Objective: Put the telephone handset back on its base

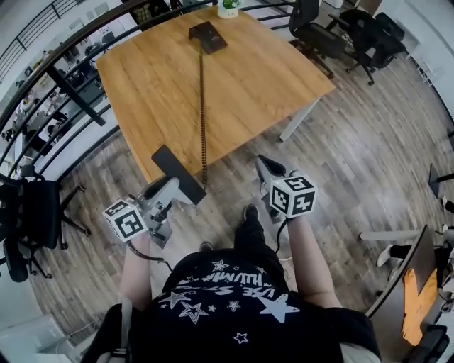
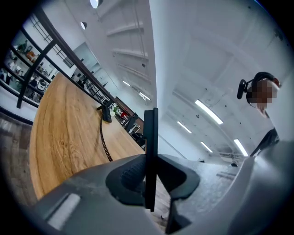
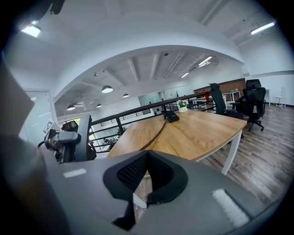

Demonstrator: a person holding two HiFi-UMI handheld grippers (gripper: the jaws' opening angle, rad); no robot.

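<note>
The black telephone handset [image 1: 177, 173] hangs off the near edge of the wooden table [image 1: 255, 78], with my left gripper [image 1: 164, 190] shut on it. In the left gripper view the handset [image 2: 150, 151] stands edge-on as a thin slab between the jaws of the left gripper [image 2: 150, 176]. A coiled cord [image 1: 203, 106] runs from it along the table to the black base [image 1: 208, 37] at the far end. My right gripper [image 1: 264, 164] is held to the right of the handset, shut with nothing in it. In the right gripper view, the base [image 3: 171, 115] lies far beyond the right gripper [image 3: 146, 176].
A small potted plant [image 1: 228, 8] stands behind the base. Black office chairs [image 1: 340, 32] stand at the table's far right, and another chair [image 1: 28, 213] at the left. A dark railing [image 1: 71, 53] curves along the table's left side. The floor is wood planks.
</note>
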